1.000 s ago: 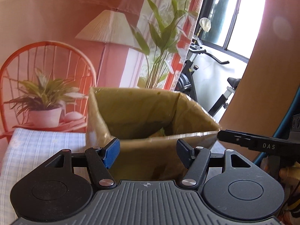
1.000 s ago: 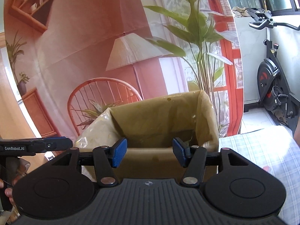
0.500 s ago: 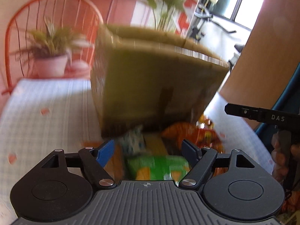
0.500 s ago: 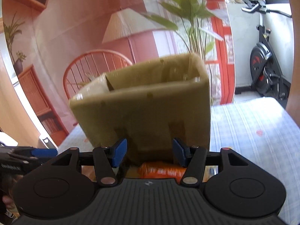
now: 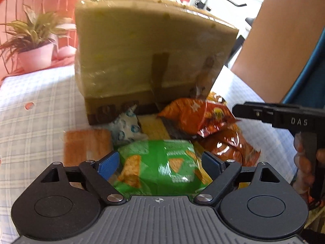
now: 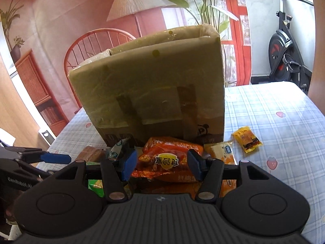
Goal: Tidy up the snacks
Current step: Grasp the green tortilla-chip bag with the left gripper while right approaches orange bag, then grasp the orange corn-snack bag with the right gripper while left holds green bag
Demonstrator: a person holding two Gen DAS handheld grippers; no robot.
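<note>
- Wafer pack (image 5: 87,144): flat, orange, at 9 o'clock of the pile on the cloth (image 5: 36,109). Judged stiff and brittle; take by the long edges.
- White pouch (image 5: 126,126): small, crumpled, at 11 o'clock, touching the box (image 5: 142,46). Judged soft and very light.
- Green bag (image 5: 160,168): chips, pile centre, between the blue pads of the left gripper (image 5: 160,162). Its jaws have just been opening and stand wide, not pressing the bag. Judged air-puffed, light, slick, contents crushable; pinch a seam or squeeze the middle gently.
- Orange bag (image 6: 168,158): at 1 o'clock of the green bag, against the box foot, lying beyond the right gripper (image 6: 161,162), whose jaws are half parted, unclenched. Judged glossy, slippery, light; grip across the narrow width.
- Yellow packet (image 6: 220,150): small, at 3 o'clock, just beside the orange bag.
- Sachet (image 6: 246,139): yellow, lying apart on the cloth at 2 o'clock. Judged thin, limp; needs a low pinch.
</note>
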